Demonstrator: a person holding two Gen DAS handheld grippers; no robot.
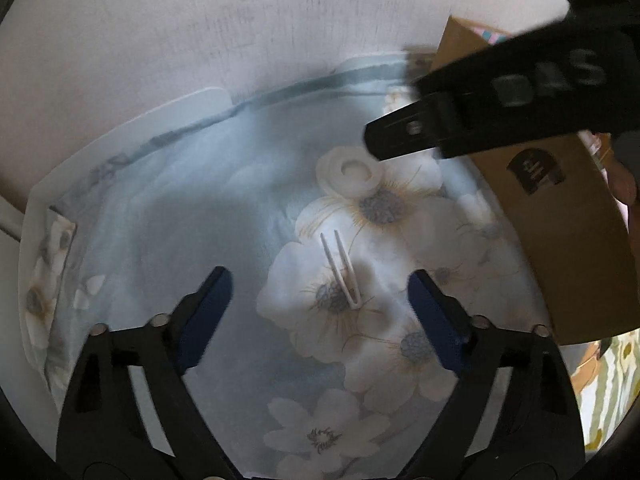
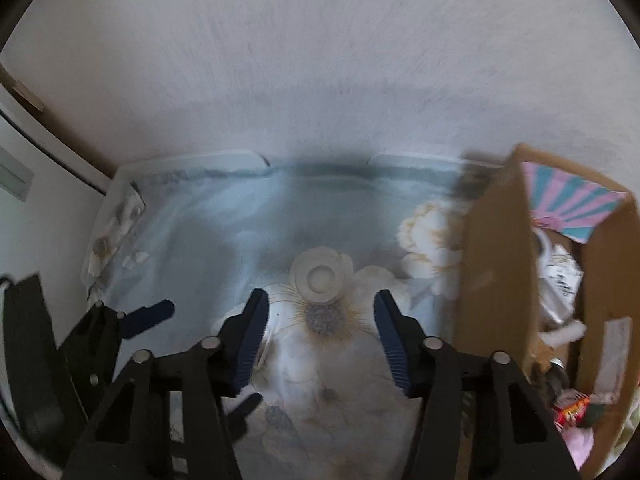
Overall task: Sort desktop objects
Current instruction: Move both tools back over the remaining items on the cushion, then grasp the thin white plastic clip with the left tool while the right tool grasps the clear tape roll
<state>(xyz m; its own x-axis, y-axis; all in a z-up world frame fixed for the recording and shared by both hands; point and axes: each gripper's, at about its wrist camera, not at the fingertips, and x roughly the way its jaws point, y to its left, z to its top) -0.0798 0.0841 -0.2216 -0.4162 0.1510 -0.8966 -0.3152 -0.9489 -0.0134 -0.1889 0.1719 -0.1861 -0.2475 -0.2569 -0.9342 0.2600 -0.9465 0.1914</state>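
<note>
Both my grippers hang empty, jaws apart. My left gripper (image 1: 320, 300) straddles the white tweezers (image 1: 343, 270), mid-table on the floral cloth (image 1: 160, 208): thin, springy plastic, light, best pinched across both legs near the joined end. My right gripper (image 2: 320, 320) faces the white round cap (image 2: 320, 276), rigid, smooth, probably slippery; grip its rim. A cardboard box (image 2: 492, 248) stands at the table's right edge.

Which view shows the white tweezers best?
The left wrist view: the tweezers lie in full view on the floral cloth, between the open left gripper's fingers. The right wrist view shows no tweezers, only the round white lid.
</note>
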